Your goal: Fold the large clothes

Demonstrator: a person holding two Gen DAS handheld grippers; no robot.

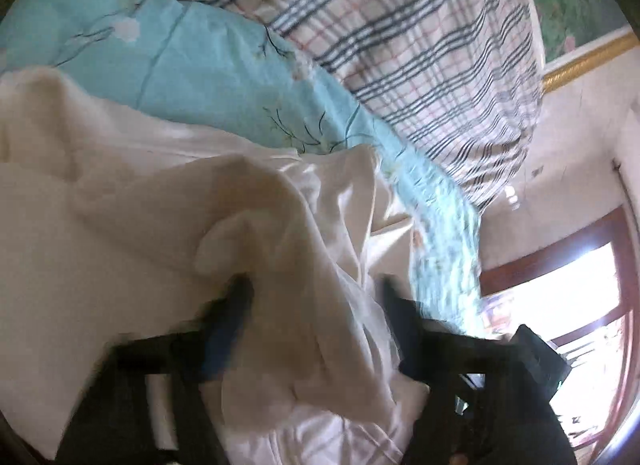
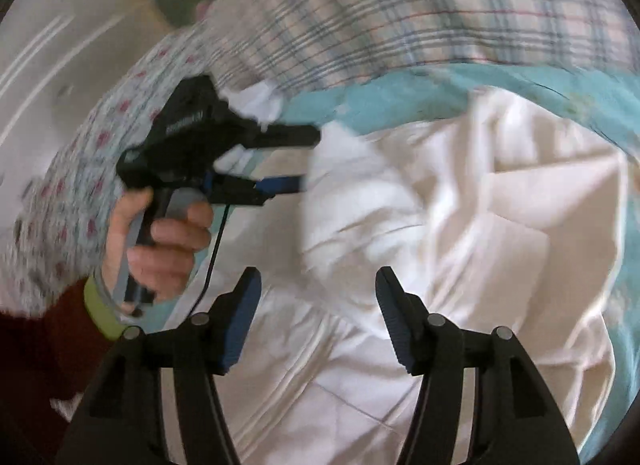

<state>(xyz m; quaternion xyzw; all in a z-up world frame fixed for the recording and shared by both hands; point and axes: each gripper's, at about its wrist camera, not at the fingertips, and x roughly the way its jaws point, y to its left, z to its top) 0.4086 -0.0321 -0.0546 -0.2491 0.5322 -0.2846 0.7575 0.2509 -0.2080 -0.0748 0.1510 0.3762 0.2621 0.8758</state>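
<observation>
Two grippers work over our crumpled white cotton garment (image 2: pixel 460 217), which lies on the turquoise floral bedsheet (image 1: pixel 208 73) beside a plaid quilt (image 1: pixel 420 45). Our left gripper (image 2: pixel 308 159) has its fingers parted around a fold of the cloth; our right gripper (image 2: pixel 318 305) hangs spread wide above it, holding nothing.

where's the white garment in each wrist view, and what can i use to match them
Left wrist: the white garment fills the left and centre, running down between the left gripper fingers.
Right wrist: it fills the centre and right, beyond the open right gripper.
Shared landmark: the turquoise floral bedding bordering the garment.
</observation>
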